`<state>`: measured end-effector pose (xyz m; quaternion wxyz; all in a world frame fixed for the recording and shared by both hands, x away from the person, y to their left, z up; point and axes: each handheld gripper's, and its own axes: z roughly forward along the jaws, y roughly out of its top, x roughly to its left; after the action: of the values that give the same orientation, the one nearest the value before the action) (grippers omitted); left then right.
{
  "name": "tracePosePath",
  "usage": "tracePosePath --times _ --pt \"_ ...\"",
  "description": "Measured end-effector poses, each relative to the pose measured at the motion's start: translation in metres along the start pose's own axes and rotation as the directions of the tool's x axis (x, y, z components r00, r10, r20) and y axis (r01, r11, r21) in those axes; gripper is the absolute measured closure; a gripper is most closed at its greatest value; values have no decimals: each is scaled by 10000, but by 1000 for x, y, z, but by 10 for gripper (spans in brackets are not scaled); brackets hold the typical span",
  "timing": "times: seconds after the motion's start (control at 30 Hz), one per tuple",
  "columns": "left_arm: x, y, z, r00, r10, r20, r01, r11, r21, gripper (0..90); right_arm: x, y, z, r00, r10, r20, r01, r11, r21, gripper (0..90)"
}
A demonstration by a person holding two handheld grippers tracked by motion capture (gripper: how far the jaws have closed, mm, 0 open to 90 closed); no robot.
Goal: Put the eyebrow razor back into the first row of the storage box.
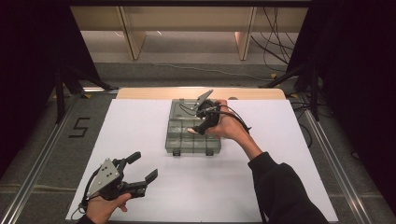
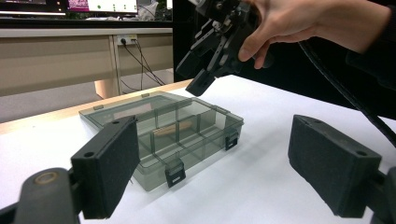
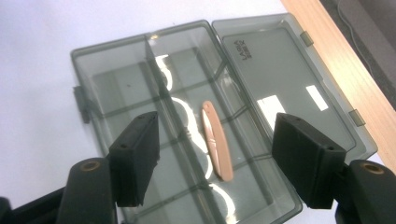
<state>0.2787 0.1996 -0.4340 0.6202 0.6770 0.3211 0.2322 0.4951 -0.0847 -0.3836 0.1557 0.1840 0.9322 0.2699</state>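
i see a smoky clear compartment box (image 1: 192,135) lying open on the white-covered bench (image 1: 140,126), toward the far edge and a little right of the middle. its lid (image 3: 285,84) is folded flat toward the bench's wooden far edge. inside, a slim tan stick-like piece (image 3: 216,141) lies along a divider in one of the middle compartments; i can't tell what it is.

my right gripper (image 1: 204,116) hangs just above the box, pointing down into it, its fingers (image 3: 135,158) spread wide with nothing between them and the tan piece showing in the gap below.

my left gripper (image 1: 140,175) sits near the bench's near left corner, well apart from the box, its fingers (image 2: 109,163) also wide open and empty, aimed toward the box.
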Motion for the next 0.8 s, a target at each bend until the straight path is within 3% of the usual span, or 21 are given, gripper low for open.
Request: tracePosePath --times 0.23,0.47,0.5,0.57,0.6,0.63,0.8 --pt "0 0 1 10000 -61 65 62 9999 -108 164 9 -4 -7 10000 15 90 -14 9999 -113 328" --pt "0 0 0 10000 -40 -8 40 10000 3 164 15 -11 -13 9995 327 38 -326 9988 -357 328" --pt "0 0 0 10000 -42 -9 42 10000 -1 164 15 -13 -14 9997 192 182 -183 9988 -457 328" --pt "0 0 0 10000 -49 -10 49 10000 3 164 18 -15 -17 9991 418 83 -414 9980 -486 327" --pt "0 0 0 10000 -38 -8 38 10000 9 164 18 -16 -18 9995 275 178 -264 9978 -605 324" --pt "0 0 0 10000 -34 -9 34 10000 14 164 21 -18 -20 9984 560 108 -551 9963 -657 323" --pt "0 0 0 10000 -30 -8 30 10000 21 164 25 -24 -24 9976 695 5 -691 9929 -968 323"
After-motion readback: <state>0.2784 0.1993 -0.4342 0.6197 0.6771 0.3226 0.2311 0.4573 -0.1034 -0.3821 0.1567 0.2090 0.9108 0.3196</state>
